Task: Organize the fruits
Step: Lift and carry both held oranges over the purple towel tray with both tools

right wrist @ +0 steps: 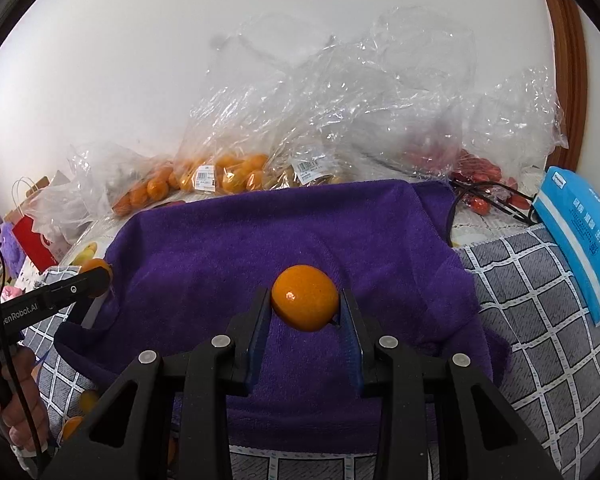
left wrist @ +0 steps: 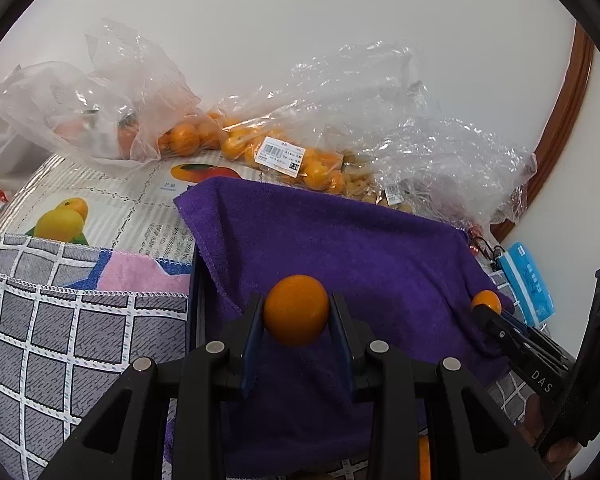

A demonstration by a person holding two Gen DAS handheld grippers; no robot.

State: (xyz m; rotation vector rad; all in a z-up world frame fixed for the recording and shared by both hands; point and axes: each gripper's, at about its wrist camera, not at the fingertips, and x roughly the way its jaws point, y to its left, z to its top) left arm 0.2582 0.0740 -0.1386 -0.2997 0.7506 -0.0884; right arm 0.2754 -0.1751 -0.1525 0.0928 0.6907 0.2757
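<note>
Oranges pinched, one per hand-held gripper: left (left wrist: pixel 297 311), right (right wrist: pixel 305 298) (round, slick) could slip onto the towel (right wrist: pixel 284 232) and roll.

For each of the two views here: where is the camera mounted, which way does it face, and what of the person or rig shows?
Left wrist: sits on the left gripper, looking forward and down over the purple towel toward the bagged fruit by the wall; it clamps a small orange; the right gripper enters at right.
Right wrist: sits on the right gripper, same heading; clamps its own orange; the left gripper and a hand show at left.
Shared: towel, bags, blue packet.
</note>
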